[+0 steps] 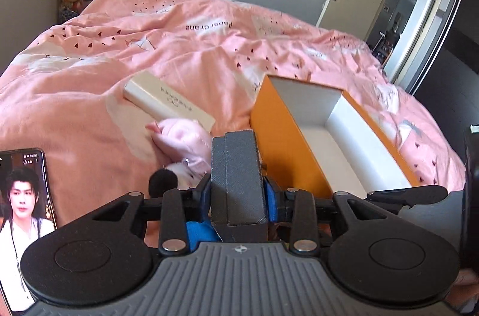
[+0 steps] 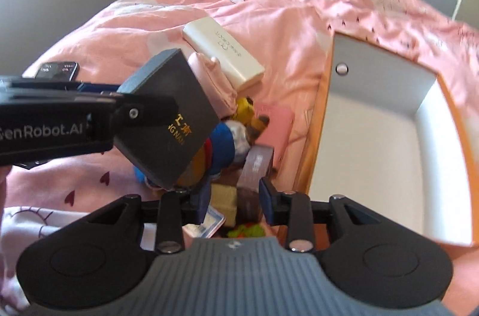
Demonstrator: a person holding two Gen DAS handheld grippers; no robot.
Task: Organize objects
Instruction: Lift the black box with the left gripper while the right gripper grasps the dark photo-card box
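Where gilt reads "NG NAN": dark box (image 2: 167, 118).

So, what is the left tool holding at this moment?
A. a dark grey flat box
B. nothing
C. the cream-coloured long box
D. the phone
A: the left tool is shut on the dark grey flat box, held lifted over the pile beside the still empty orange box; the cream-coloured long box lies on the bed.

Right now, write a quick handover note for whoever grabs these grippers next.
Left gripper: shut on the dark grey box, lifted over the pile.
Right gripper: open, holding nothing, low over the pile.
Orange storage box: open, nothing visible inside.
On the pink duvet: cream box, pink plush, blue-capped plush, small cartons.
Done: nothing boxed. Left: everything, dark grey box first.
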